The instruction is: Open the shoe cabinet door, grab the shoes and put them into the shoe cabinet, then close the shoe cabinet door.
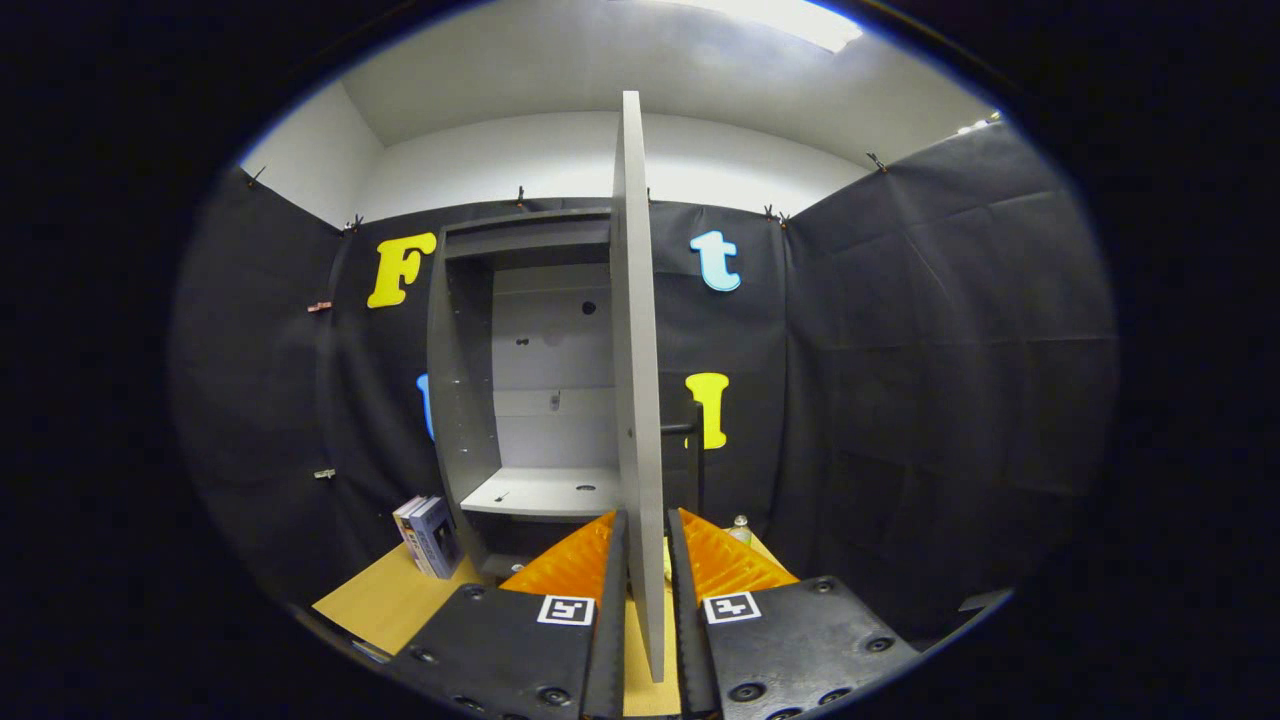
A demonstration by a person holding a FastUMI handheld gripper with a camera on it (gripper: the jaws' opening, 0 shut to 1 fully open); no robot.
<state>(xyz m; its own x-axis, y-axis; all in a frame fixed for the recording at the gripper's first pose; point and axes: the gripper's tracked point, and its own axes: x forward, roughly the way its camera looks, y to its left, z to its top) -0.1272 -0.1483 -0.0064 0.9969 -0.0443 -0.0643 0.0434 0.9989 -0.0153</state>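
the tongs (648, 560) sit around the edge of the shoe cabinet door (636, 380). one finger (610, 600) is on the left of the door and the other is on the right, both very close to it. i cannot tell if they really squeeze it. the door is swung out and stands edge-on, straight up, between the fingers. a dark handle (690, 440) sticks out on its right side.

behind the door, the shoe cabinet (470, 380) is open. it is grey, with a shelf (545, 493) inside and little holes in the back wall. the cabinet stands on a tan counter (385, 600). a small box (430, 535) leans just left of the cabinet. a little bottle (740, 528) stands beyond the right finger.
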